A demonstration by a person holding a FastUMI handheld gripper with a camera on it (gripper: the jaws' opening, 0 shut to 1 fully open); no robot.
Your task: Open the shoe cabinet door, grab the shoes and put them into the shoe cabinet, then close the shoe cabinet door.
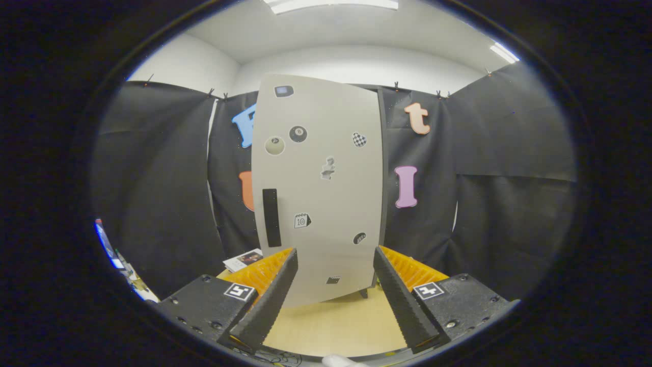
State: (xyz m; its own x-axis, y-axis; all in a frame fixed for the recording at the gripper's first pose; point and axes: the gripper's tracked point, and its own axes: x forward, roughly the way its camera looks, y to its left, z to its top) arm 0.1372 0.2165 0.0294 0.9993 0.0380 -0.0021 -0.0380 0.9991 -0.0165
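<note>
**Gripper view: cabinet door shut, fingers spread and empty**

Gripper (pixel 333 295): fingers set wide apart, nothing between them, hovering over a pale wood table (pixel 331 326).

Small white object at the very near edge, below the fingers: too little of it in sight to name.

Cabinet (pixel 318 188): tall, light grey, upright on the table straight ahead of the fingers and beyond their tips. Door flush with the front, so it lies closed. Stickers scattered across the face.

Handle (pixel 271 217): dark vertical bar, long axis up and down, low on the door's left side, above and just beyond the left finger's tip. Judged relation: any pull on the door means shifting left and up from the present line.

Shoes: none in sight. A closed door fits either shoes waiting elsewhere or shoes already inside; cannot tell which.

Booklet (pixel 244 260): flat on the table left of the cabinet.
</note>
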